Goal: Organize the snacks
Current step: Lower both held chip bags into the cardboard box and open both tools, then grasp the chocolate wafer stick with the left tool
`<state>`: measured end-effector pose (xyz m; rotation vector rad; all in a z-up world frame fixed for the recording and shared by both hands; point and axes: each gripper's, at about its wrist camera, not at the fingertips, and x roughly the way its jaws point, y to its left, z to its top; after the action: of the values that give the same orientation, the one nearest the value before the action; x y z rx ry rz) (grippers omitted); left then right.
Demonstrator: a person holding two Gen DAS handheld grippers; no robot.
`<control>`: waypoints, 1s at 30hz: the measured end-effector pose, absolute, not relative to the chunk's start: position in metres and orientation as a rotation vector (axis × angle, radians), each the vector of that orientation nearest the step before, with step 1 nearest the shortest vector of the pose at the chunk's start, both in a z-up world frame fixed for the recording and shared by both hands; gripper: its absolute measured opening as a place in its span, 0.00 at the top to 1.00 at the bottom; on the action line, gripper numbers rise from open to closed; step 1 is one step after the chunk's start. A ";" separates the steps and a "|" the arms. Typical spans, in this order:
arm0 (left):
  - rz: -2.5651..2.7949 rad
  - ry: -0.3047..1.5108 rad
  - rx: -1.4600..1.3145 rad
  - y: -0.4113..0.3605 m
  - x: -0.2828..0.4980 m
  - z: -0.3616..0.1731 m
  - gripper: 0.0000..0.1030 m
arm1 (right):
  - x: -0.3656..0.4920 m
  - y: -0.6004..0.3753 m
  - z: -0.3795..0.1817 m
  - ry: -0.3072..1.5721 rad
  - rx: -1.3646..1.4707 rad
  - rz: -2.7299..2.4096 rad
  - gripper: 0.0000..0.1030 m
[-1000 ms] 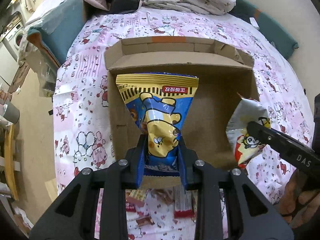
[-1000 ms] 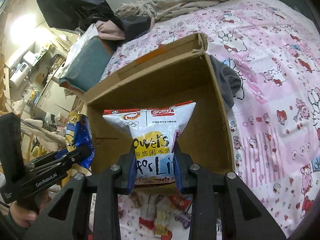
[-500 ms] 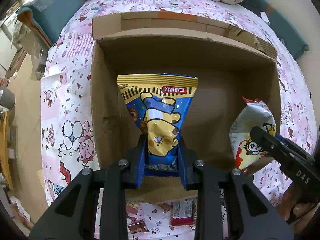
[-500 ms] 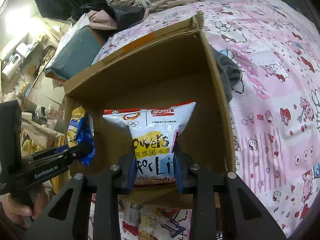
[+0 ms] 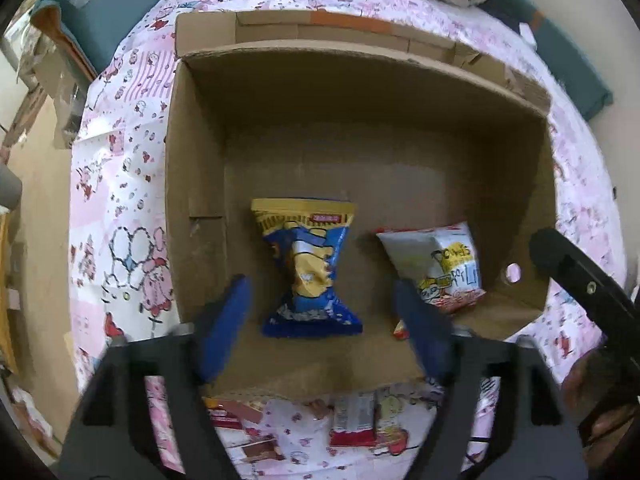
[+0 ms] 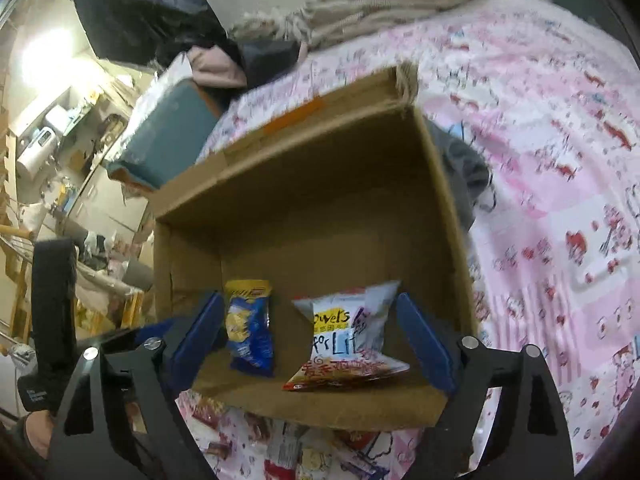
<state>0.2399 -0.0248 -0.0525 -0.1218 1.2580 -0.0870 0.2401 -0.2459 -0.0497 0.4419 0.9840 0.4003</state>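
Your two fisheye views bend hard at the edges and fade into black corners, and both show soft, even indoor light with only mild shadow inside the cardboard box (image 5: pixel 360 128). In your right wrist view a bright lamp glare (image 6: pixel 38 62) washes out the upper left. Motion blur smears the bedsheet (image 6: pixel 560 128) there, and your left view's blue pads (image 5: pixel 224 332) look smeared too.

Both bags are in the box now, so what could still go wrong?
The open left gripper and right gripper hang over the box; pulling back carelessly might snag its near wall. The white bag lies tilted on its edge and could flop onto the blue bag.
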 end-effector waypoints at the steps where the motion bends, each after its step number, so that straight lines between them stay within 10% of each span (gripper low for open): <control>1: -0.091 1.252 -0.131 -0.025 0.238 -0.051 0.18 | 0.241 -0.246 -0.048 0.981 0.445 0.403 0.12; 30: -0.093 1.008 -0.106 -0.004 0.181 0.008 0.18 | 0.189 -0.265 -0.022 0.965 0.390 0.348 0.12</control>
<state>0.1807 -0.0043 0.0083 -0.1064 1.0083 -0.0935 0.1886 -0.2651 -0.0222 0.3897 0.9653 0.3482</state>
